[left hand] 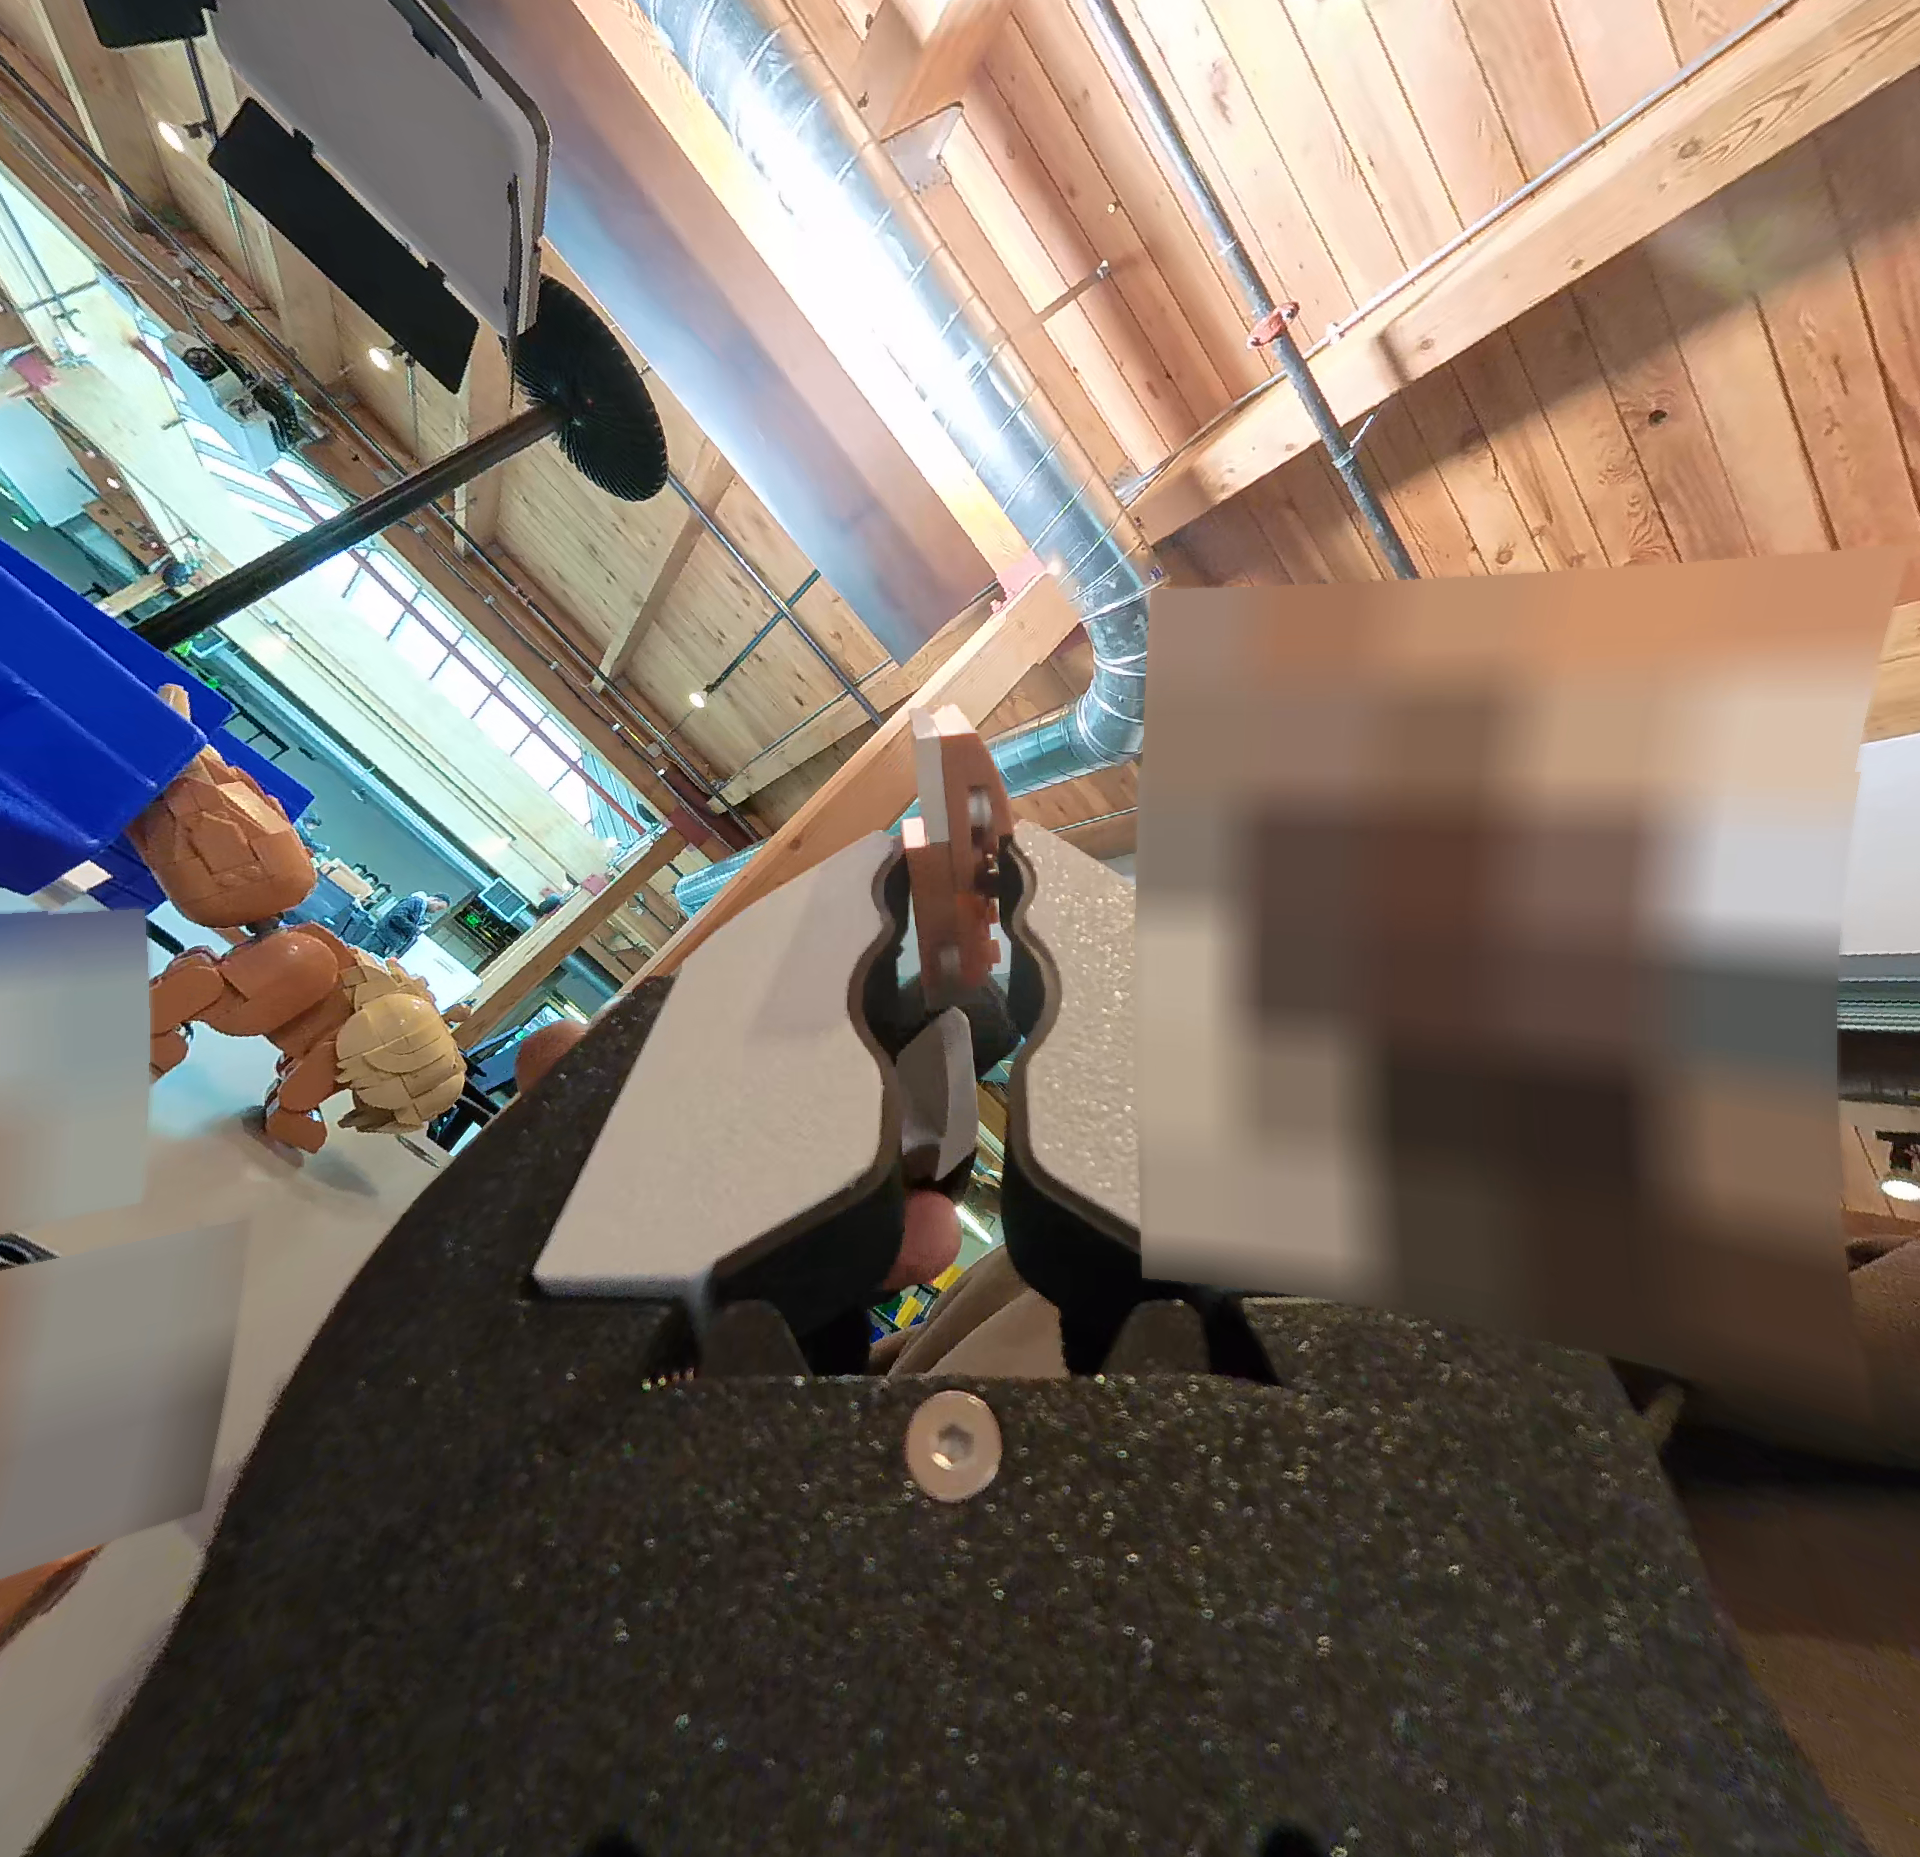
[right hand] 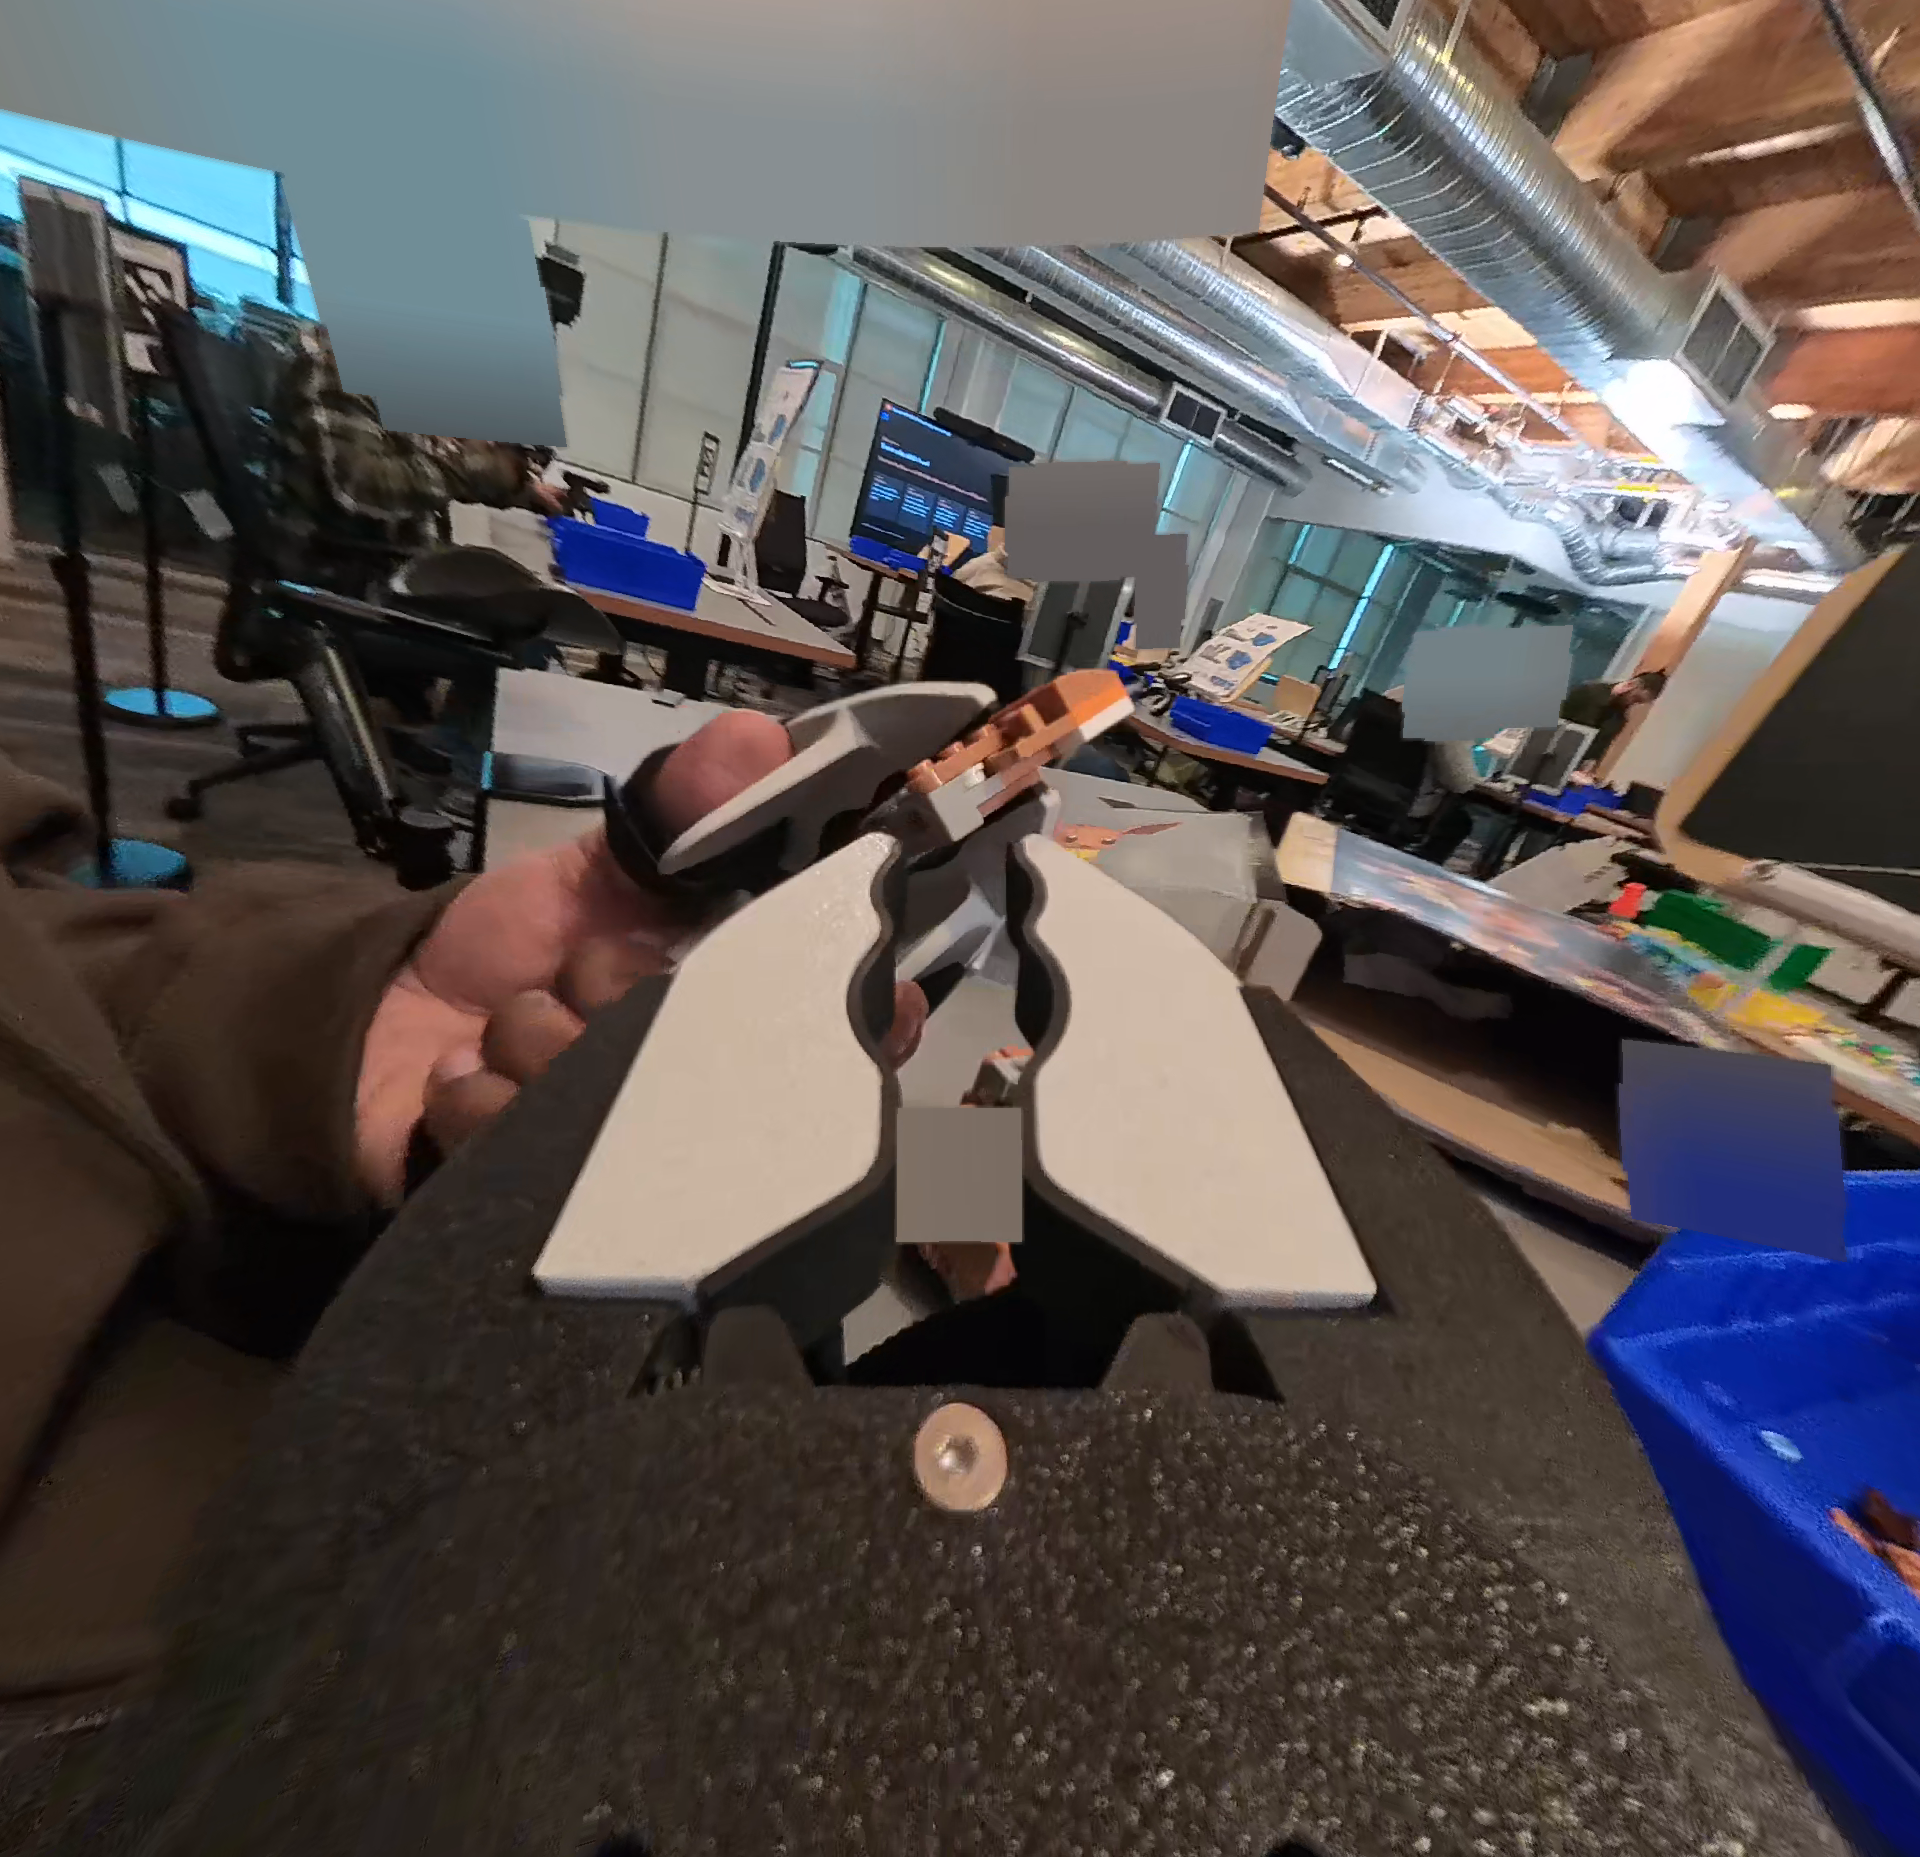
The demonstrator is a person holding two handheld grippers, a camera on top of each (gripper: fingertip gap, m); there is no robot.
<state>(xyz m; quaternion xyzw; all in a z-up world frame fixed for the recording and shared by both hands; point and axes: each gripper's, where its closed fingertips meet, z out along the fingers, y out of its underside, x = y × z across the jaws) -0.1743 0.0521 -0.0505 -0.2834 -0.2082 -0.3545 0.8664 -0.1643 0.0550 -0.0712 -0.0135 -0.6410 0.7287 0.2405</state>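
Observation:
My left gripper (left hand: 954,849) points up toward the wooden ceiling. It is shut on a small orange-brown and white brick assembly (left hand: 961,851) that sticks out past its fingertips. In the right wrist view a hand (right hand: 520,976) holds that left gripper (right hand: 831,768) crosswise, with the brick assembly (right hand: 1039,737) in its jaws. My right gripper (right hand: 956,851) meets it from below. Its jaws stand narrowly apart, closed on the assembly's grey lower end (right hand: 961,805). One grey finger of the right gripper (left hand: 940,1090) shows between the left jaws.
A brown and tan brick-built animal (left hand: 291,986) stands on the white table beside a blue bin (left hand: 83,758). Another blue bin (right hand: 1766,1444) with loose bricks sits at lower right. A colourful flat box (right hand: 1507,924) lies beyond. Desks, chairs and people fill the background. Both grippers' tips are close together, under 4 cm apart.

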